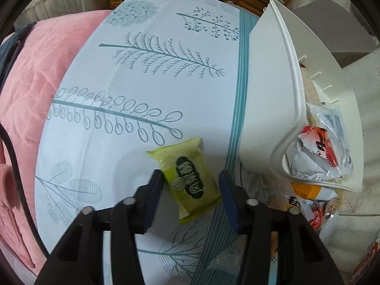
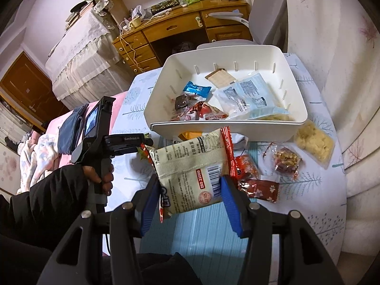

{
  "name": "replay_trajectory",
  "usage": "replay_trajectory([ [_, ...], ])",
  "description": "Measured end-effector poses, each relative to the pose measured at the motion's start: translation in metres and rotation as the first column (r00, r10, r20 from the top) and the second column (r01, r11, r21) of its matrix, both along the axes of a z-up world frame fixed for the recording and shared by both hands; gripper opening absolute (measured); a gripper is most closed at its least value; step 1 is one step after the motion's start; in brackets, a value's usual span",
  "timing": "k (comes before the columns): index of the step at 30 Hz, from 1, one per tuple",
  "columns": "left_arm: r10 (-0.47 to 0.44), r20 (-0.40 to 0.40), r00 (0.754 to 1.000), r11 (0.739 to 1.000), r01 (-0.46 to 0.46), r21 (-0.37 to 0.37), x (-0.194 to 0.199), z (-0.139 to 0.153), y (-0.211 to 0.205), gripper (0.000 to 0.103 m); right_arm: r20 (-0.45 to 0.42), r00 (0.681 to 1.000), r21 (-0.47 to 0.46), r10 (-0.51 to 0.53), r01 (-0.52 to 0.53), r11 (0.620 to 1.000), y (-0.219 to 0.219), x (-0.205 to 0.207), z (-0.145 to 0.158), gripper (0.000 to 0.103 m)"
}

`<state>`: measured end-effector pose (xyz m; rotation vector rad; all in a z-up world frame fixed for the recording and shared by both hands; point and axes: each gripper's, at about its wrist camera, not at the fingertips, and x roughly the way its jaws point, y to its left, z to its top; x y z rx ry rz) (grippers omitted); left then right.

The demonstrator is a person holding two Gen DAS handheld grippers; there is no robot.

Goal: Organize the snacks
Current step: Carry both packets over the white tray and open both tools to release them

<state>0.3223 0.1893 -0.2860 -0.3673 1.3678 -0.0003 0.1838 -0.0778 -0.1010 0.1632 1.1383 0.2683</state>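
A: In the left wrist view, we find the left gripper (image 1: 190, 187) pointing down at the pale leaf-printed tablecloth (image 1: 133, 99). Its jaws stand apart on either side of a small yellow-green plastic snack packet (image 1: 190, 180) lying flat on the cloth; we see no pad pressing on it.

B: We note the white rectangular plastic bin (image 1: 268, 99) just to the right of that packet, with a red-and-white wrapper (image 1: 313, 152) inside.

A: In the right wrist view, the right gripper (image 2: 190, 194) is clamped on a beige foil snack bag with a barcode and red edge (image 2: 190, 171), raised above the table in front of the bin (image 2: 228, 123).

B: We count at least 4 packets in that bin, among them a pale blue pouch (image 2: 251, 95). On the cloth to the right lie a dark red wrapper (image 2: 258, 187), a clear nut packet (image 2: 286, 160) and a clear packet of yellow pieces (image 2: 313, 140). At left, a hand (image 2: 102, 175) in a black sleeve grips the other tool's handle.
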Motion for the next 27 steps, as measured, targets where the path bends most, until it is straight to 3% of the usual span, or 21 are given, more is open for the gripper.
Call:
replay_trajectory([
  [14, 0.111, -0.003, 0.994, 0.993, -0.111, -0.043, -0.025, 0.009, 0.004, 0.036, 0.029, 0.997, 0.001, 0.068, -0.068, 0.998, -0.024, 0.021, 0.005, 0.052],
  [21, 0.125, 0.040, 0.991, 0.992, -0.123, -0.041, -0.036, 0.045, 0.001, 0.036, 0.075, 0.992, -0.021, 0.100, -0.098, 0.995, -0.032, 0.041, 0.010, 0.052],
  [27, 0.145, 0.125, 0.982, 0.989, -0.140, -0.044, -0.030, 0.086, 0.006, 0.036, 0.121, 0.985, -0.047, 0.122, -0.117, 0.992, -0.036, 0.057, 0.010, 0.052],
])
